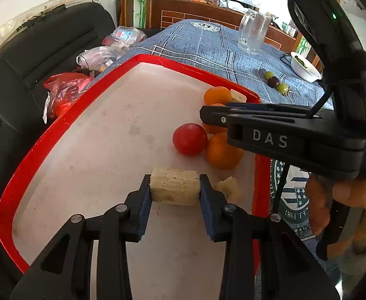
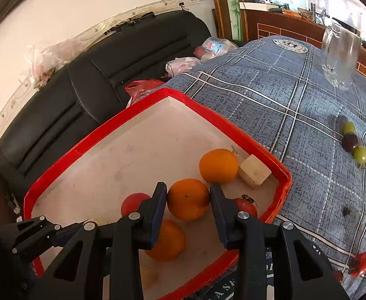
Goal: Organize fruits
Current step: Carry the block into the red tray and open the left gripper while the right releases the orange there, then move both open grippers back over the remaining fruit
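Note:
A white tray with a red rim (image 1: 65,122) (image 2: 93,135) lies on the blue checked cloth. My left gripper (image 1: 175,178) is shut on a pale, fibrous cylinder piece (image 1: 174,190) just over the tray floor. In front of it lie a red tomato (image 1: 190,139) and an orange (image 1: 223,153). My right gripper (image 2: 188,186) (image 1: 213,112) is shut on an orange (image 2: 188,200), with a pad against each side, low over the tray. Around it lie another orange (image 2: 218,166), a third one (image 2: 169,240), a pale cube (image 2: 254,173) and two tomatoes (image 2: 134,203) (image 2: 246,206).
On the cloth beyond the tray lie three grapes (image 2: 353,142) (image 1: 275,82) and small tomatoes (image 2: 362,262). A glass mug (image 1: 253,33) (image 2: 340,55) and a white bowl (image 1: 305,67) stand further back. A black sofa (image 2: 95,75) with plastic bags (image 1: 67,90) borders the table's left.

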The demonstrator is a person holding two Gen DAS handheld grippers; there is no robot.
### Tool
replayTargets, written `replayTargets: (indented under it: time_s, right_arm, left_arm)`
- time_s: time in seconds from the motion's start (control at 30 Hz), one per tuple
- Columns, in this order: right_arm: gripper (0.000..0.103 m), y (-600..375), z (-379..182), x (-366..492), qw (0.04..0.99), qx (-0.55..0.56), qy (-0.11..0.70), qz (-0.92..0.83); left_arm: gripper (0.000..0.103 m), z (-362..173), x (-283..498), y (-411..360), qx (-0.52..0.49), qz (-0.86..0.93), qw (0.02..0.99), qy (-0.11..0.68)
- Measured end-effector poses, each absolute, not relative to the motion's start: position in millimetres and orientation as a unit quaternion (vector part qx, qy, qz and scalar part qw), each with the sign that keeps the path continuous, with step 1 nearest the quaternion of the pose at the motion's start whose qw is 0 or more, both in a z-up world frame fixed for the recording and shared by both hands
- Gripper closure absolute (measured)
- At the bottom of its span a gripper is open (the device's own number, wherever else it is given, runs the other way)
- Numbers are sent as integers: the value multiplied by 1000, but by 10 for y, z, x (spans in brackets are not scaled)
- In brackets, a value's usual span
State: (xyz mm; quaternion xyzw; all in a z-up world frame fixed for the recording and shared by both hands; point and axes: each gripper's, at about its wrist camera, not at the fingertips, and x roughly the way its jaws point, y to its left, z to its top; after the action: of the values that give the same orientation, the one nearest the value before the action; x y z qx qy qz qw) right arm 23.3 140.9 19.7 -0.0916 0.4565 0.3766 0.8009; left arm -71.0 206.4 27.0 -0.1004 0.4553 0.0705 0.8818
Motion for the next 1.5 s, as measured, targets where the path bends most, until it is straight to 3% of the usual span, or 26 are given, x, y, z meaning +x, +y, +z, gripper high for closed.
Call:
replayTargets:
  time_s: [0.13,0.23,0.37,0.57,0.67,0.77,1.5]
  right_arm:
    - [65,1351,225,263,799,-75,461,379]
    - [51,1274,284,274,799,-52,457,387]
    - [51,1167,412,229,803,-34,448,392]
    - [43,869,595,109,813,-10,430,392]
    - [41,707,636,13,819,3,424,387]
    - [37,551,628,-73,823,17,421,381]
    - [33,105,696,-387,839,11,405,362]
  left_arm:
    - [69,268,-728,2090,-115,67,882,452]
    - [68,268,-729,2087,-119,67,881,453]
    - [52,288,-763,2079,-125,66,883,448]
    - [49,336,-819,2070,-123,72,887,438]
    - [41,376,-860,2068,-127,77,891,430]
    - [41,407,-867,2034,-125,77,893,426]
    - [40,571,-917,1682,-77,81,902,418]
